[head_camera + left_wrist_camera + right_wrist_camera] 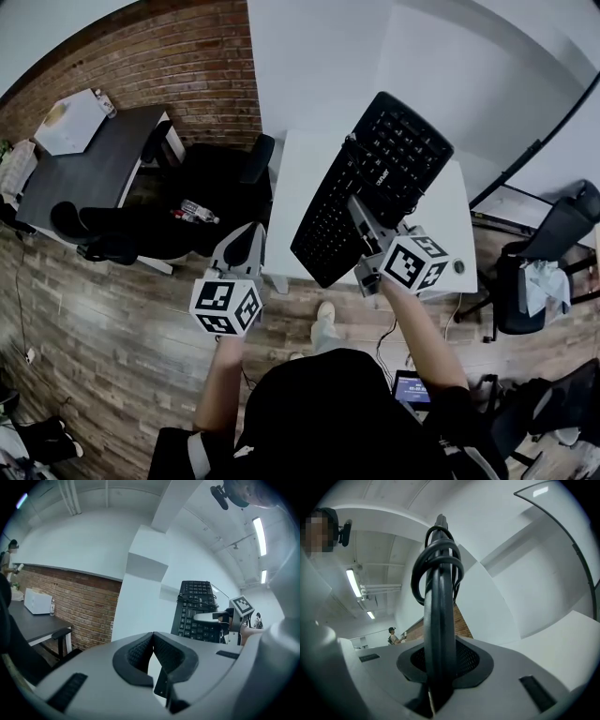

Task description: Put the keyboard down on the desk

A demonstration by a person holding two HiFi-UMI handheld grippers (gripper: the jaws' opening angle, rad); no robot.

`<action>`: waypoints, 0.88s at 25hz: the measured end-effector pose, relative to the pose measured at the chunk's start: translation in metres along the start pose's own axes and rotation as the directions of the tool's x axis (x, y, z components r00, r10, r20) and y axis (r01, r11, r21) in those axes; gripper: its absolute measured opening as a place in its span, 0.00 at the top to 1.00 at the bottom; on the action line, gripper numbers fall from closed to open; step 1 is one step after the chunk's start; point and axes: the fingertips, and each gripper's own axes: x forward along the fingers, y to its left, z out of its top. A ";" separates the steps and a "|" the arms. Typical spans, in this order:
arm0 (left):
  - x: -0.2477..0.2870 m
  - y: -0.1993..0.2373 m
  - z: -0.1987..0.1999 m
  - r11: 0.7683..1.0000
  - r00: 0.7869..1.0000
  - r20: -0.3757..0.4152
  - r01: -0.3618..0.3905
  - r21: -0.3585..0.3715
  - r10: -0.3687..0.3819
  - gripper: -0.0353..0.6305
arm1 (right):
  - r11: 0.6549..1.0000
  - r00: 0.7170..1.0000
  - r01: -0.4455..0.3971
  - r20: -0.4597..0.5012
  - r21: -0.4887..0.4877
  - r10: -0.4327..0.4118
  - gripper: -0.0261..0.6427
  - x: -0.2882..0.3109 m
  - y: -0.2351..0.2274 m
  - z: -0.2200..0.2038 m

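Observation:
A black keyboard [375,183] hangs tilted above the white desk [300,187], its far end raised toward the wall. My right gripper [361,211] is shut on its near long edge. In the right gripper view the keyboard [439,634] stands edge-on between the jaws, with its coiled black cable [437,559] looped over the top. My left gripper [246,246] floats off the desk's left front corner, shut and empty; its pads [152,644] meet in the left gripper view, where the keyboard [196,611] shows at the right.
The white desk stands against a white wall, with a brick wall [178,66] to the left. A black office chair [211,202] holding a bottle sits left of the desk, beside a dark desk [89,173]. Another chair [544,262] stands at the right. A person stands far off [392,635].

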 end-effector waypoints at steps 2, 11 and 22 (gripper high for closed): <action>0.014 0.003 0.002 1.000 1.000 0.005 -0.001 0.007 0.001 0.93 | 1.000 1.000 -0.002 0.003 0.004 0.002 0.82 0.010 -0.010 0.005; 0.081 0.007 0.009 1.000 1.000 -0.002 -0.020 0.015 0.020 0.93 | 0.999 1.000 -0.006 0.005 0.033 0.006 0.82 0.048 -0.066 0.034; 0.146 0.002 0.011 0.998 0.999 -0.009 -0.040 0.050 0.040 0.93 | 0.995 1.000 -0.008 0.017 0.098 0.006 0.82 0.084 -0.134 0.058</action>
